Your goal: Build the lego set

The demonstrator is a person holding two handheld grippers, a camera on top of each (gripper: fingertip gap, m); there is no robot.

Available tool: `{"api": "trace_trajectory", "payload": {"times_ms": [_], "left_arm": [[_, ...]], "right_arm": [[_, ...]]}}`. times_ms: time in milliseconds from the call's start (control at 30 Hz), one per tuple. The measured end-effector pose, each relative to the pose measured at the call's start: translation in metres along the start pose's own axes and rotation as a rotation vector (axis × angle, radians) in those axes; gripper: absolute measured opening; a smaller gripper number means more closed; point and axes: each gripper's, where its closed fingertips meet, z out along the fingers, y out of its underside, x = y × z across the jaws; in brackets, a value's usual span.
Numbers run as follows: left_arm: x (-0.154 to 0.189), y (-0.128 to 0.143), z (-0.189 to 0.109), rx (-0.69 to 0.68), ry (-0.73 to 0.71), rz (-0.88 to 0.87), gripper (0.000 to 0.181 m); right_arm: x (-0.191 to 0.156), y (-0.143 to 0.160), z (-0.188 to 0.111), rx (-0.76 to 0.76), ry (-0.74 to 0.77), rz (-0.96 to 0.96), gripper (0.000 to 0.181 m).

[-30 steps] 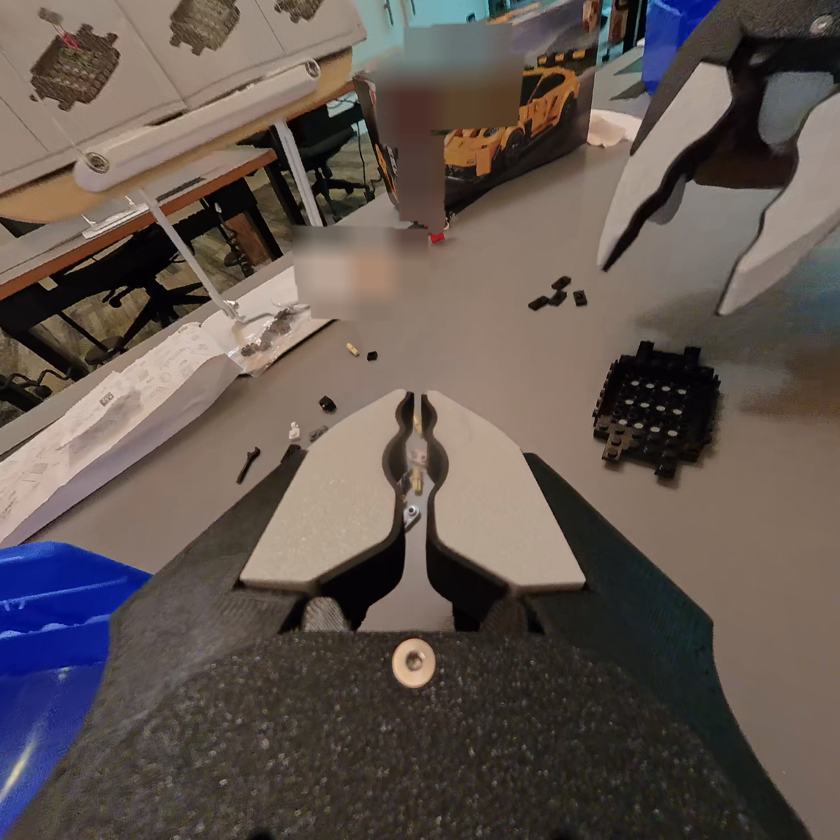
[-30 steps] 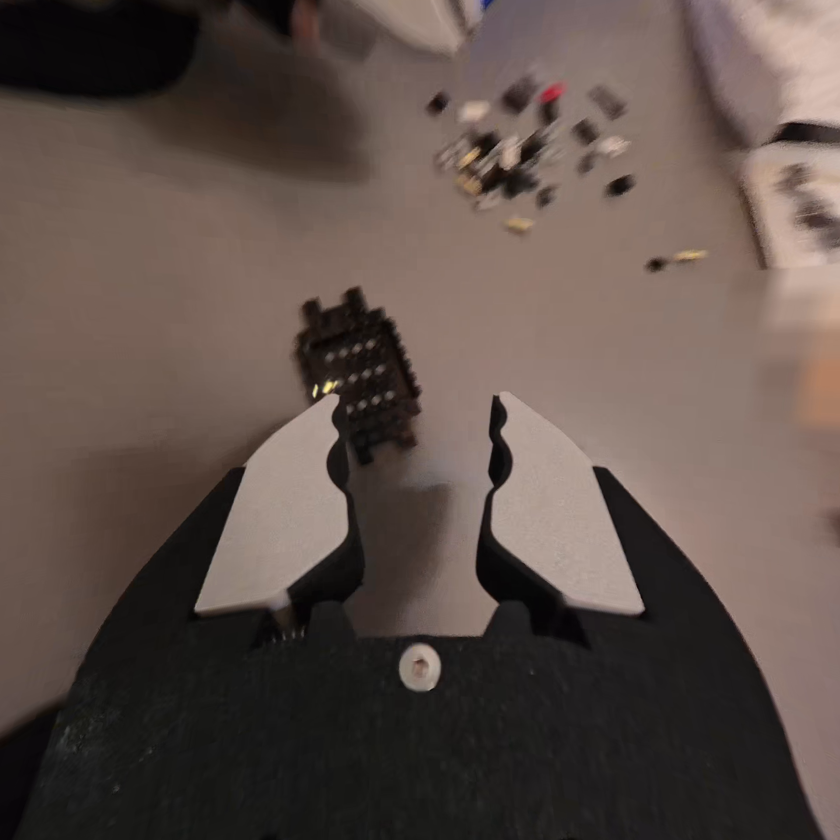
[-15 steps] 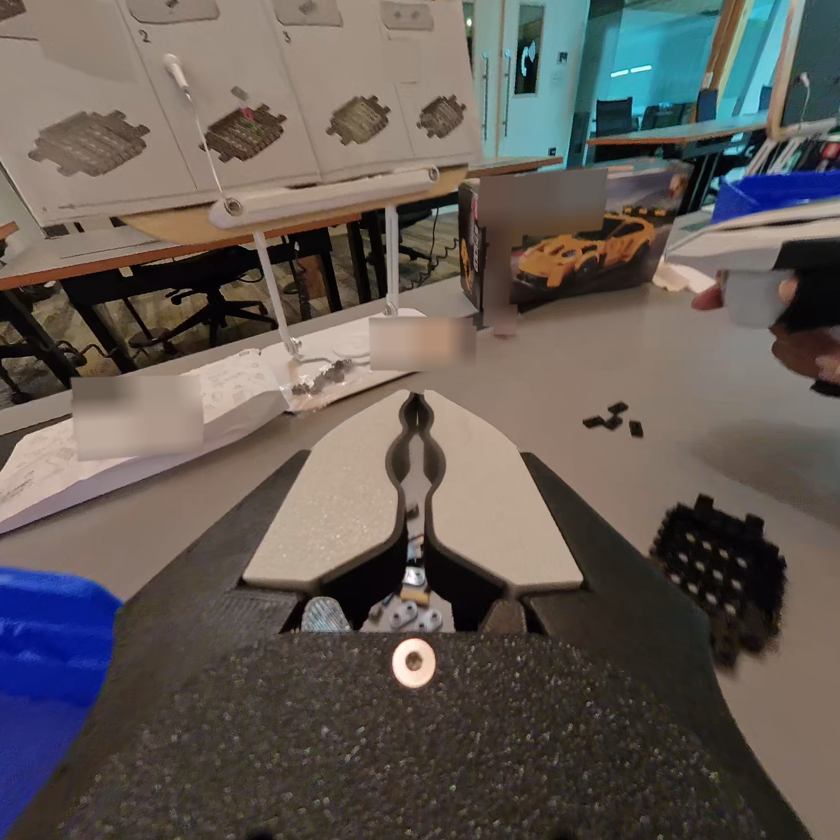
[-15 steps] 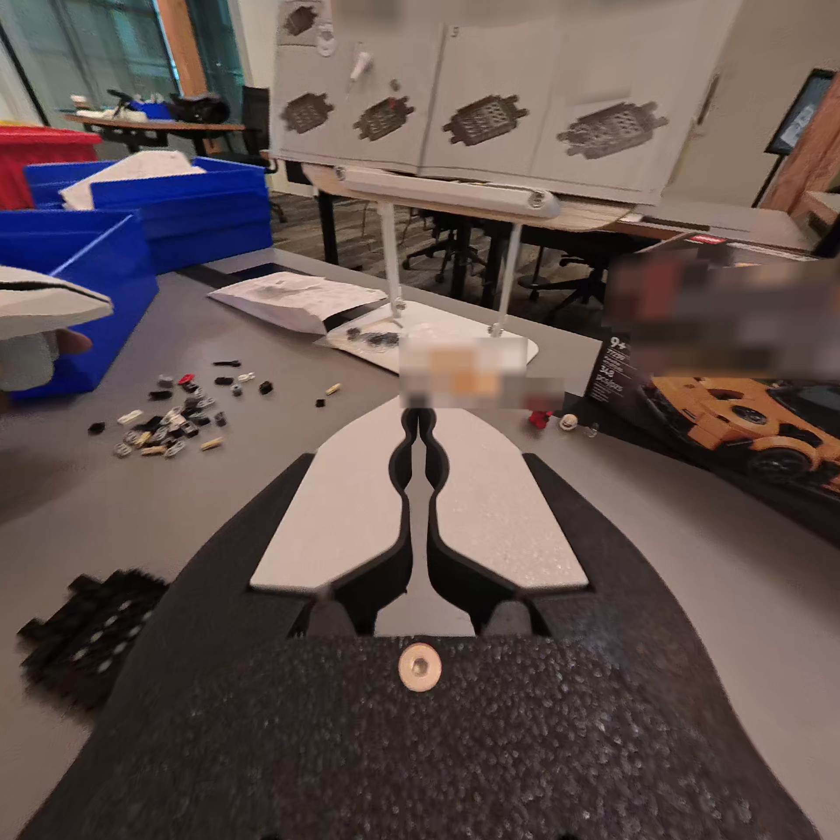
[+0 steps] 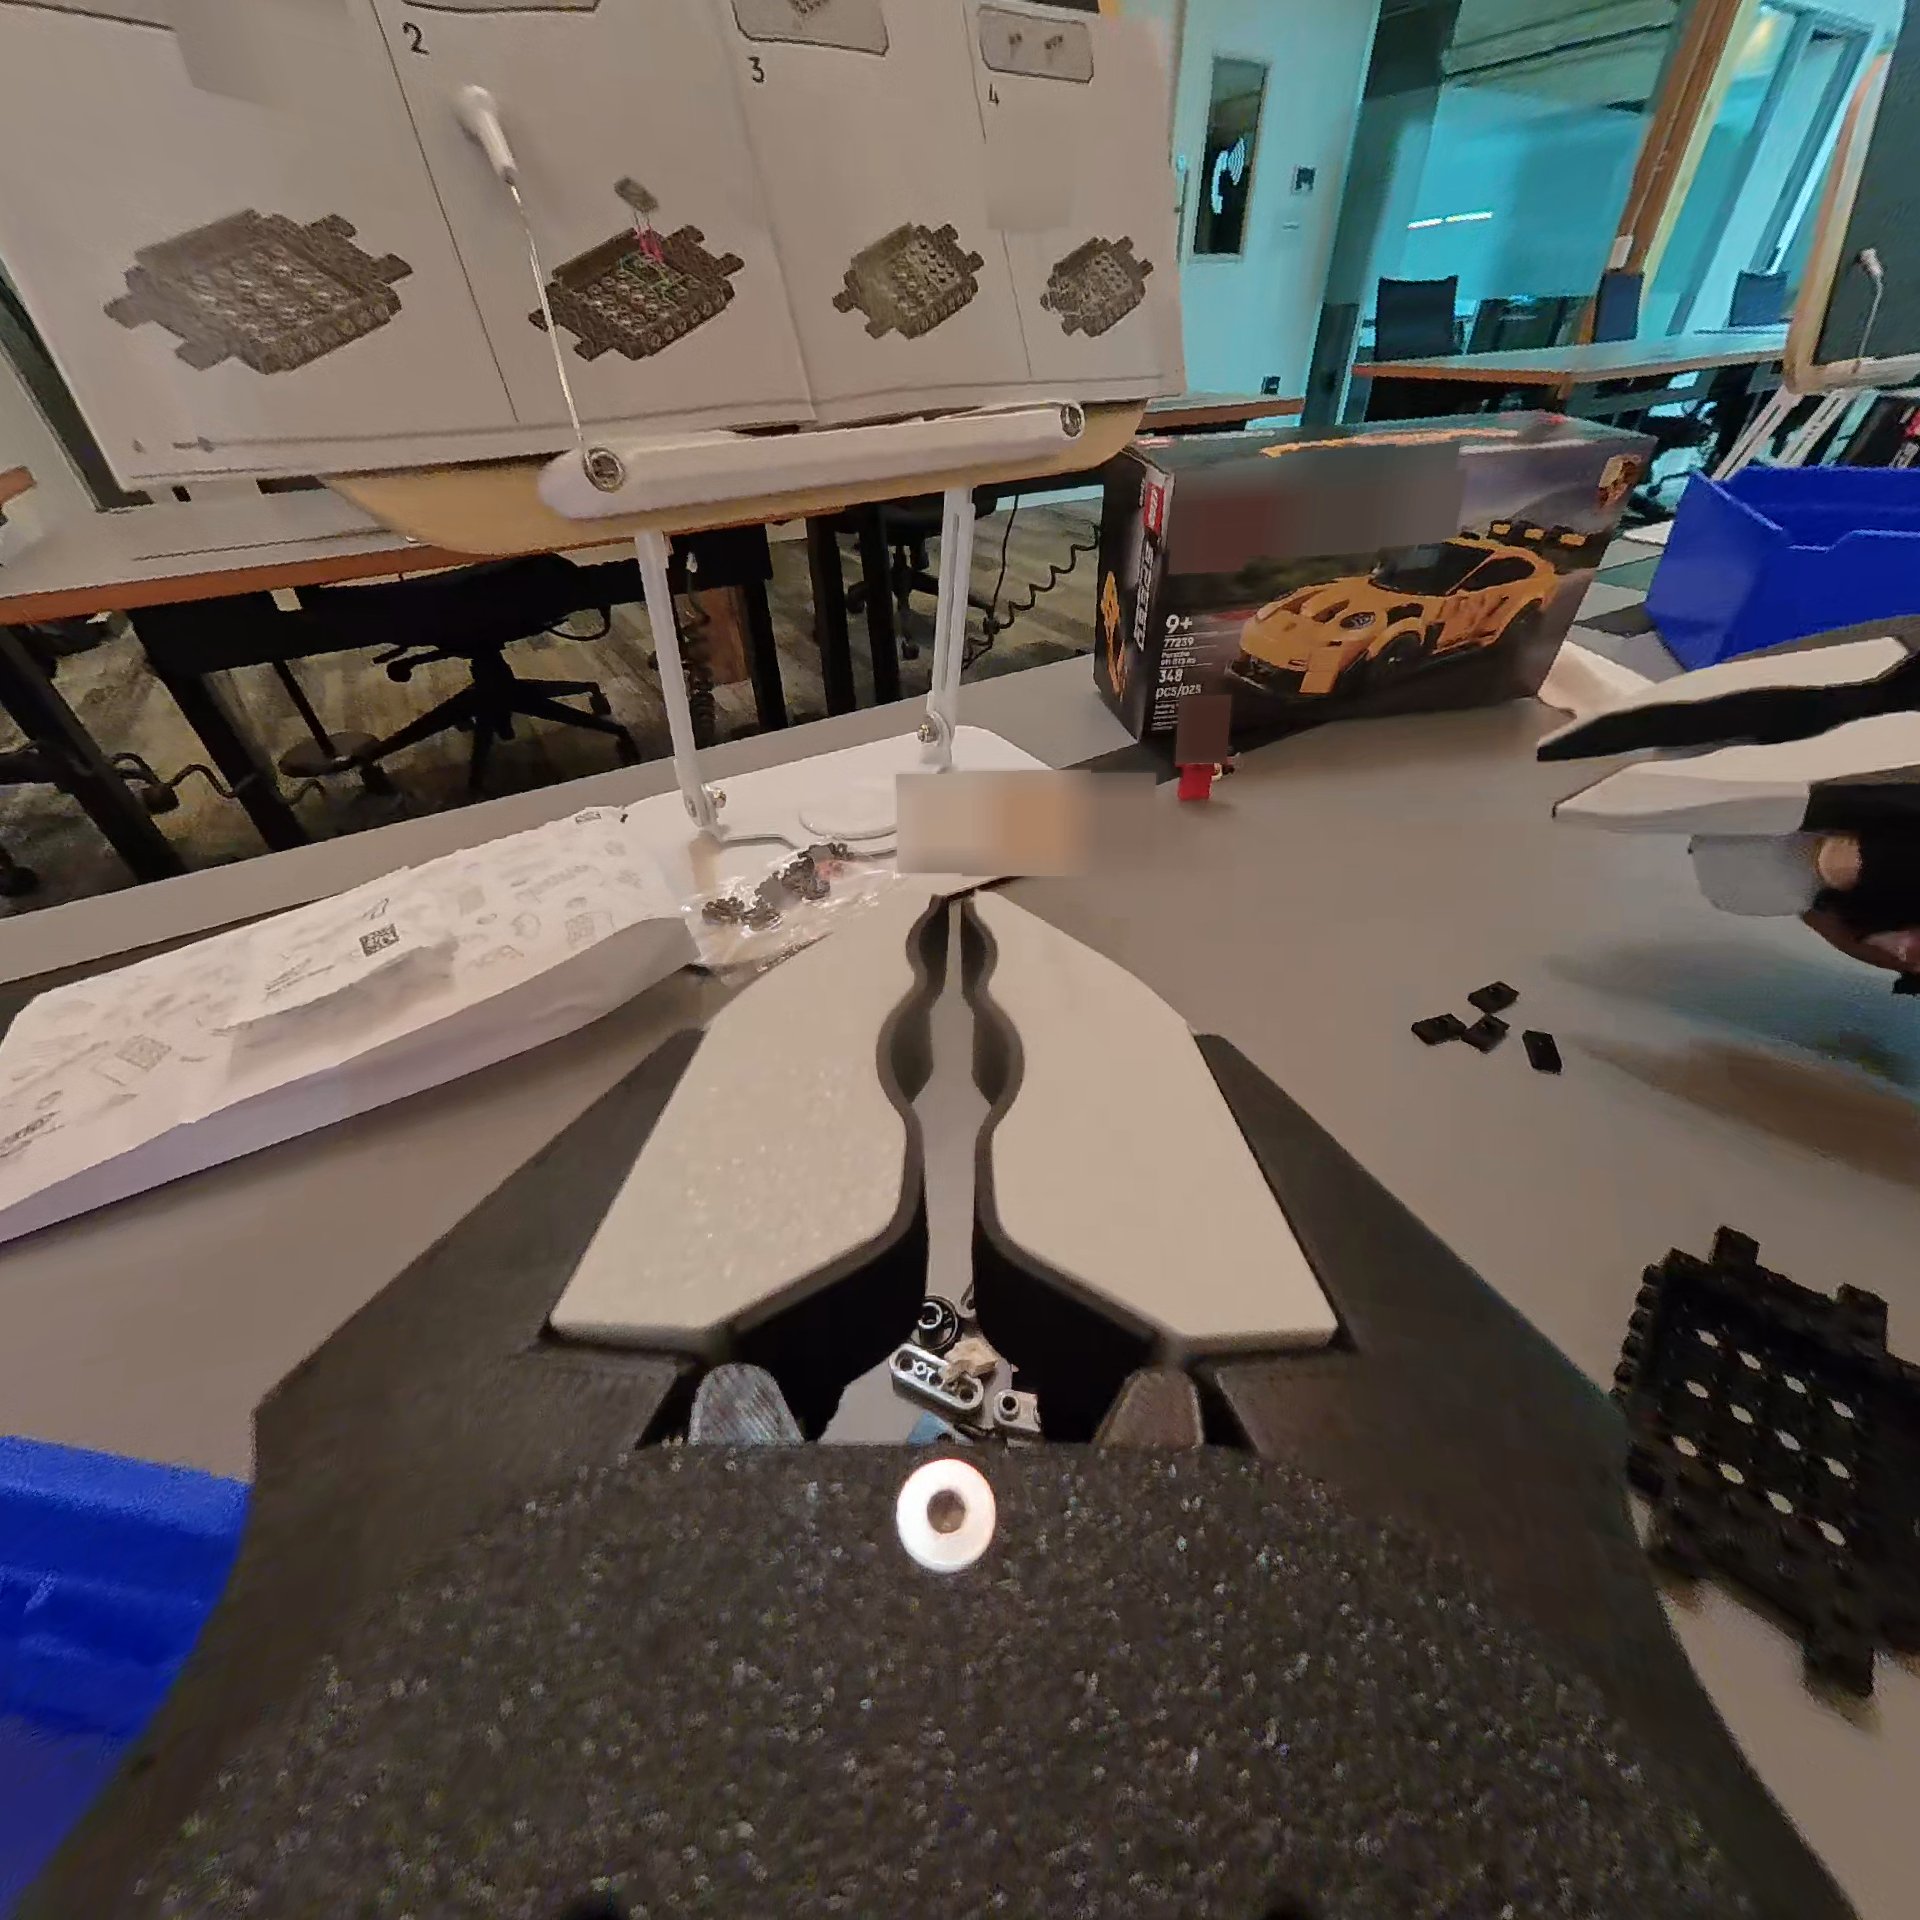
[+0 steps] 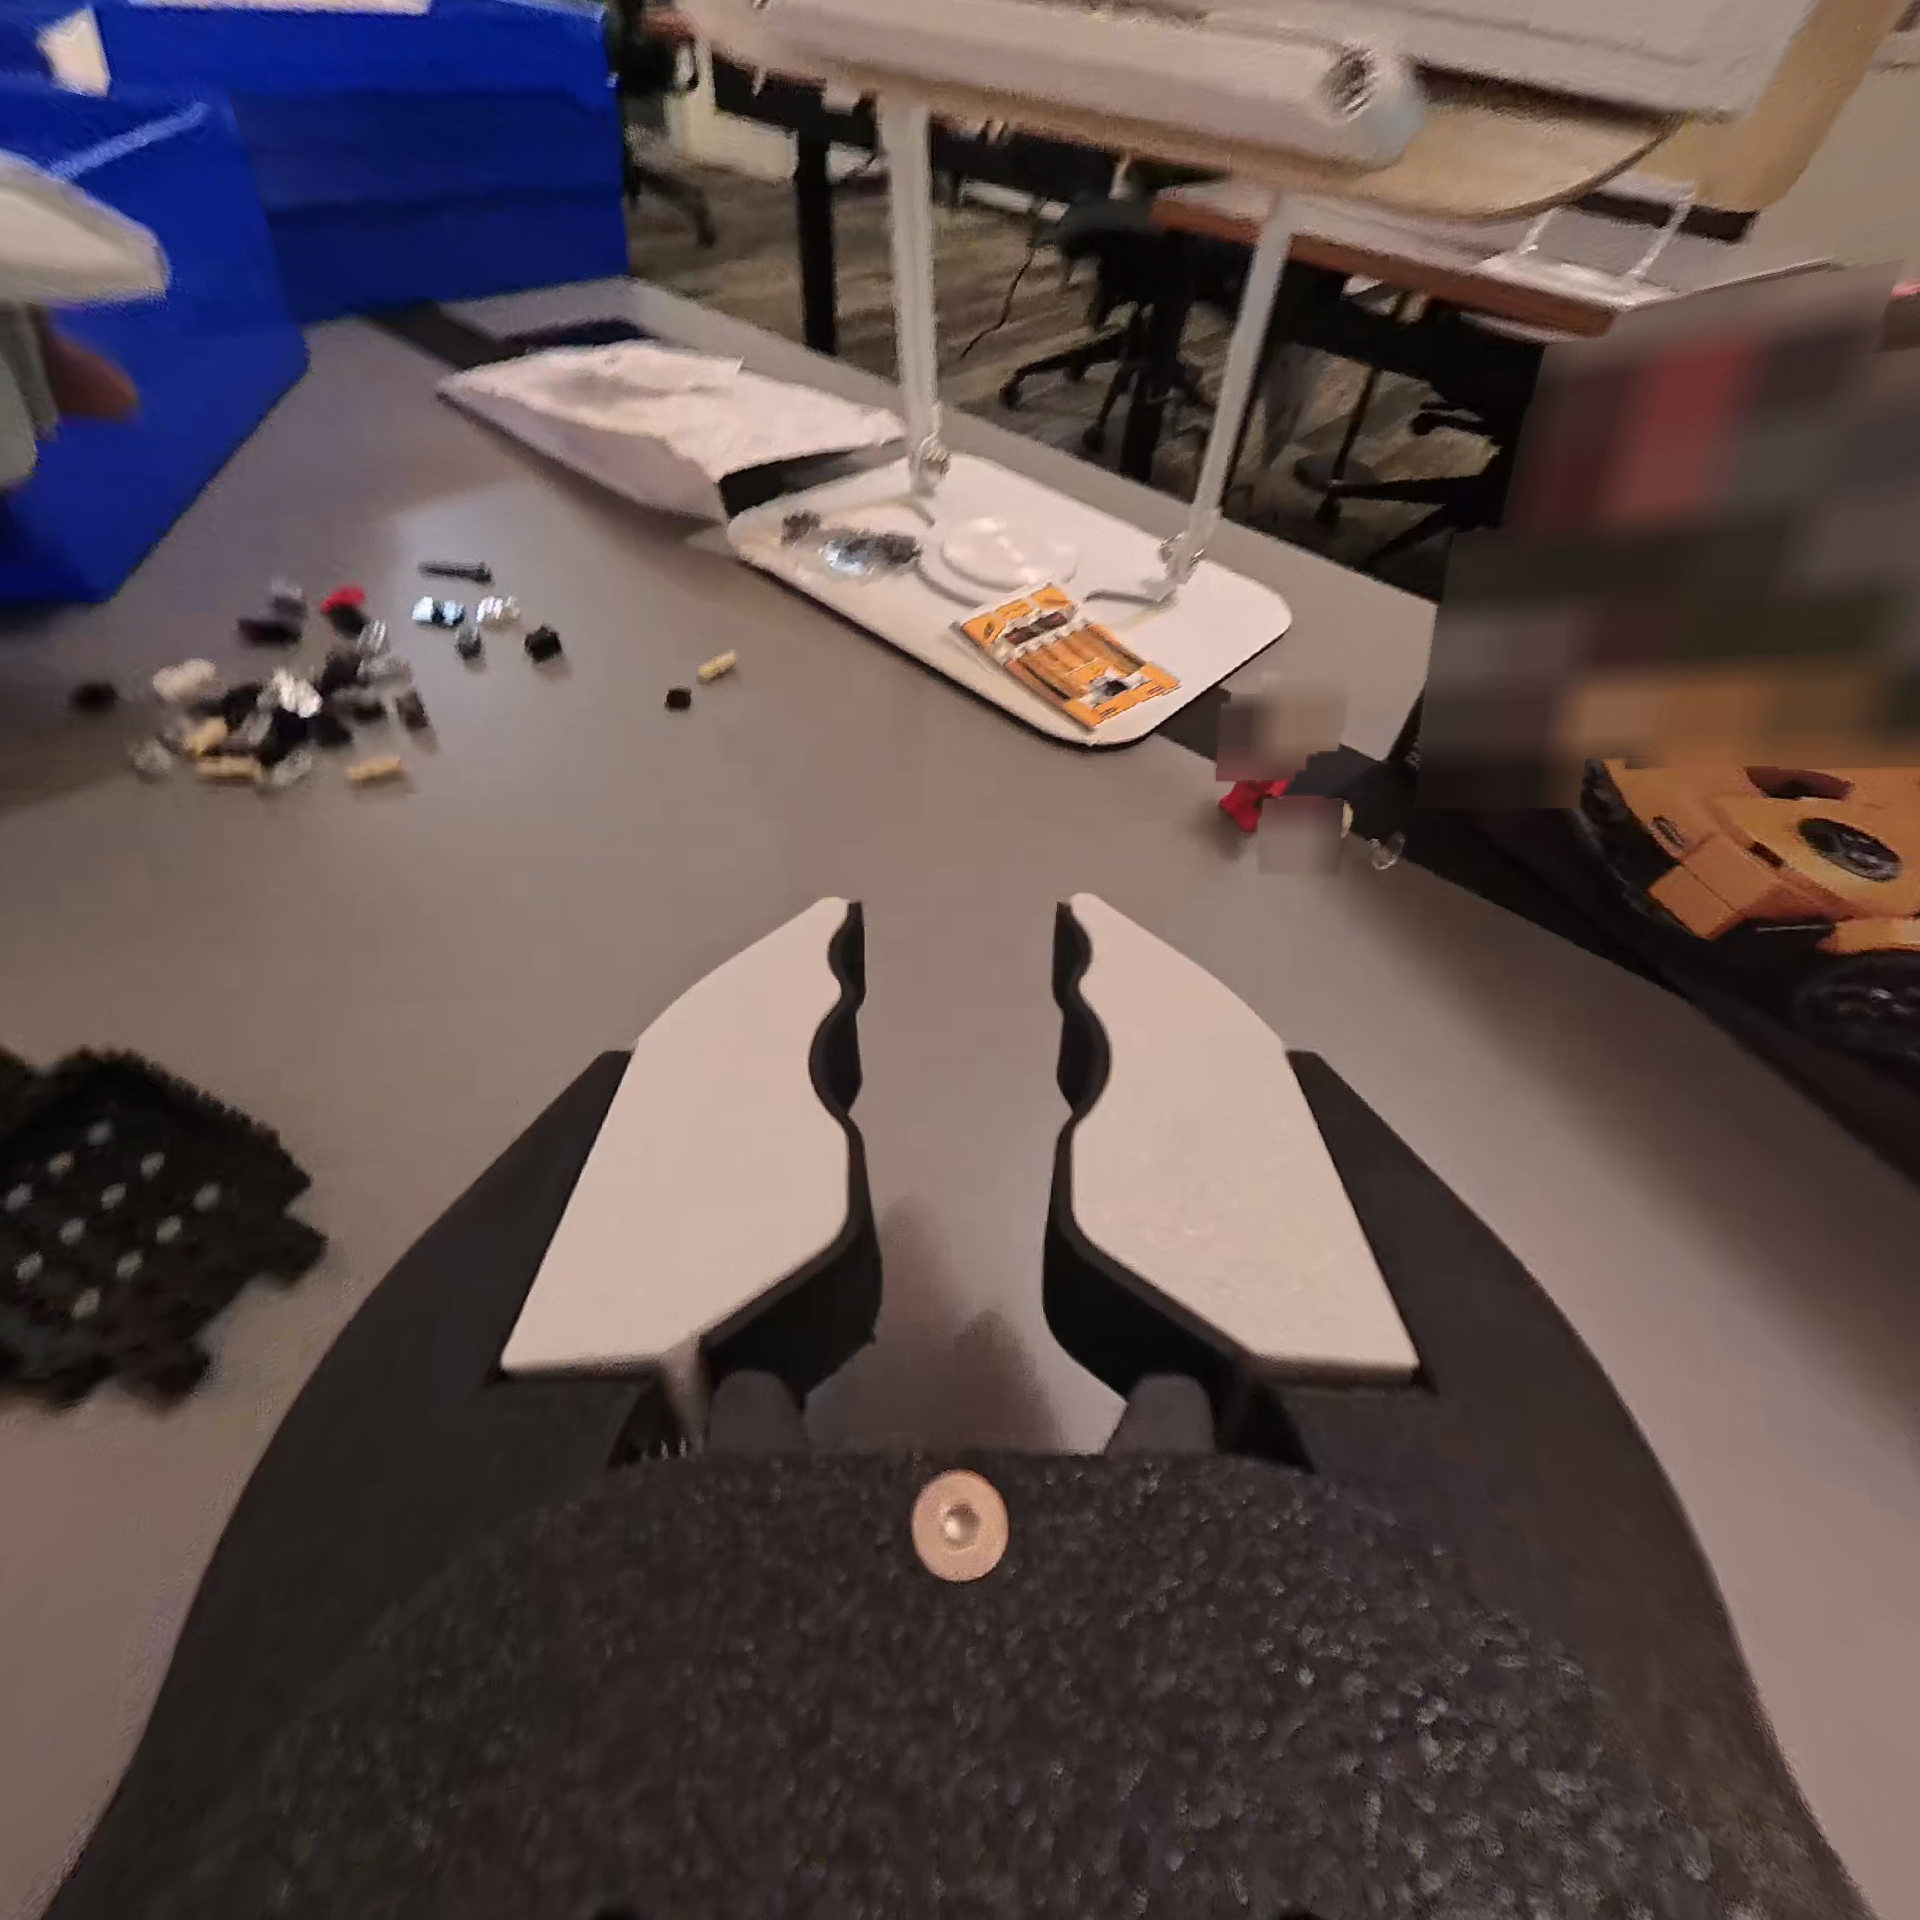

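With the left gripper (image 5: 954,909) pressed together on nothing and the right gripper (image 6: 956,906) spread and empty, both are hovering clear of the black base plate (image 5: 1766,1423) lying at near right, so the next piece should be confirmed against the propped instruction pages (image 5: 582,239) before reaching into the loose pieces (image 6: 281,696).

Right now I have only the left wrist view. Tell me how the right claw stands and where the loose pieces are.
Observer: The right claw is open, with nothing between its fingers.
Operator: Now place the loose pieces for me.
Observer: A scattered pile of small pieces lies on the table, beyond the black base plate and just short of the blue bin.
Operator: Report what sits on the stand's foot.
Observer: An orange sticker sheet lies flat on the white foot, at its near end.
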Motion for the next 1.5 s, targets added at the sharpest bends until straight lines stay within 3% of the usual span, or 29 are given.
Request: {"api": "trace_trajectory", "payload": {"times_ms": [200,433,733,833,1000,1133,1333,1500], "left_arm": [[0.008,0.007,0.005,-0.034,0.012,0.059,0.000],[0.007,0.010,0.005,-0.046,0.017,0.056,0.000],[0.009,0.012,0.005,-0.058,0.036,0.054,0.000],[0.012,0.013,0.006,-0.063,0.041,0.064,0.000],[0.019,0.014,0.007,-0.072,0.071,0.065,0.000],[0.044,0.019,0.007,-0.124,0.205,0.055,0.001],[0.098,0.030,-0.011,-0.206,0.467,0.110,0.010],[0.129,0.063,-0.031,-0.349,0.635,0.197,0.027]], "right_arm": [[-0.016,0.037,0.008,-0.206,-0.228,-0.168,0.019],[-0.036,0.057,0.013,-0.401,-0.484,-0.308,0.017],[-0.037,0.065,0.020,-0.523,-0.590,-0.327,0.008],[-0.034,0.058,0.020,-0.481,-0.567,-0.321,0.007],[-0.046,0.010,0.005,-0.307,-0.481,-0.292,0.007],[-0.069,-0.017,-0.007,-0.191,-0.407,-0.226,0.007],[-0.106,-0.005,-0.016,-0.177,-0.398,-0.172,0.007],[-0.104,0.003,-0.020,-0.160,-0.422,-0.151,0.007]]}}
